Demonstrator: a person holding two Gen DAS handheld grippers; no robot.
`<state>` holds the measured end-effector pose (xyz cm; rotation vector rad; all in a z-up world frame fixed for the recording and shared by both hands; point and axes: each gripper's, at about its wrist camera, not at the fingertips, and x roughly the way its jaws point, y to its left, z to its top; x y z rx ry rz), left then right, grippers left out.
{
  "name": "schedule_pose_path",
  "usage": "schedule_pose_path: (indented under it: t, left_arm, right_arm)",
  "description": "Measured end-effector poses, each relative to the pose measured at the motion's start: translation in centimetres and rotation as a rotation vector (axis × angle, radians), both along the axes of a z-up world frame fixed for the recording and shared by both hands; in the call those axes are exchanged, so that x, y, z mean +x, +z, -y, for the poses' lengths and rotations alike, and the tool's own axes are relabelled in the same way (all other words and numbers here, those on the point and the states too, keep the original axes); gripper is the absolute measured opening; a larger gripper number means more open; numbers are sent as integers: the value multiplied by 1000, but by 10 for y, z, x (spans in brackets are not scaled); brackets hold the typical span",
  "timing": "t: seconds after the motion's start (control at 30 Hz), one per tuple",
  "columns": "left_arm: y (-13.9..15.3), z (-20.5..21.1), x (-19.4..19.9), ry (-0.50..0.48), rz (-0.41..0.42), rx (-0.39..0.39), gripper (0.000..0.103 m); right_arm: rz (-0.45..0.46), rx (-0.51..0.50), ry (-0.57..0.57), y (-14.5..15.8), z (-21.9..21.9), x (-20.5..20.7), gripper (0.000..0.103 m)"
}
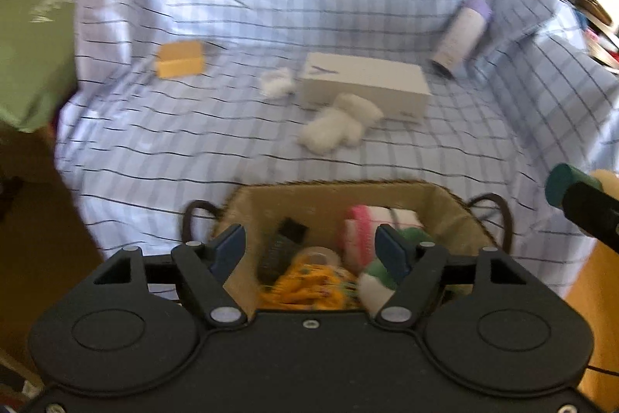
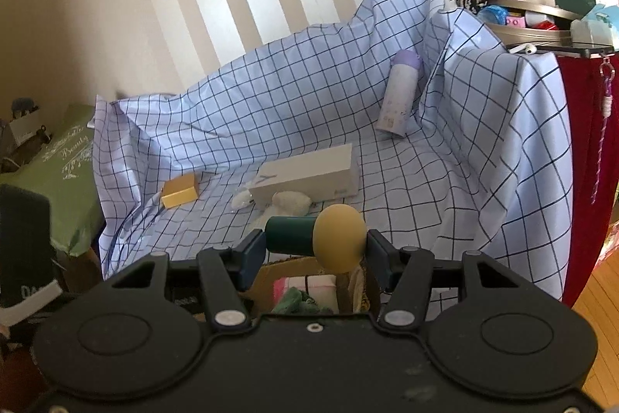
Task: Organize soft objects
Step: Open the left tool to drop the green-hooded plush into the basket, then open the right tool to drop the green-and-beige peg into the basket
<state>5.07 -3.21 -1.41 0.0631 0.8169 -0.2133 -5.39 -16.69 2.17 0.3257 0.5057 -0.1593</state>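
Your left tongs (image 1: pixel 310 249) stand wide apart with nothing between them, poised over the woven basket (image 1: pixel 445 208) at the near edge of the checked cloth (image 1: pixel 193 142). Inside the basket you can see a pink-and-white folded cloth (image 1: pixel 361 231), a yellow patterned fabric (image 1: pixel 309 287), a green-and-white soft piece (image 1: pixel 381 277), a roll of tape (image 1: pixel 319 254) and a dark flat item (image 1: pixel 284 246); that view is blurred, so finer detail is lost.

Your right tongs (image 2: pixel 315 254) are closed on a mushroom-shaped soft toy (image 2: pixel 338 239), mustard cap toward the right finger, dark teal stem toward the left finger. You hold it above the basket (image 2: pixel 271 277), whose pink cloth and green piece show just below it. In the left view the same toy (image 1: pixel 561 184) pokes in at the right edge.

Farther back on the cloth, a white plush toy (image 1: pixel 336 126) lies touching the near side of a long white box (image 1: pixel 367 84). A small white fluffy bit (image 1: pixel 276 84) sits just beside the box's left end. An orange block (image 1: pixel 180 59) rests toward the left edge, well apart from the box. A bottle with a lavender cap (image 1: pixel 462 33) leans against the raised fold at the far right corner.
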Motion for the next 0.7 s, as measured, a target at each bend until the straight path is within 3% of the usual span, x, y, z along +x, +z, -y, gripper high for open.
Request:
schedule_pose_path:
  t: [0.27,0.7]
  left_arm:
    - [1,-24,-9,89,39,26,80]
    - [-12,-31,-15,86,-4,40,82]
  right_arm:
    - [-49,-16,62,-1,-13,19,57]
    - [-86,-17,173,4,-42,58,57]
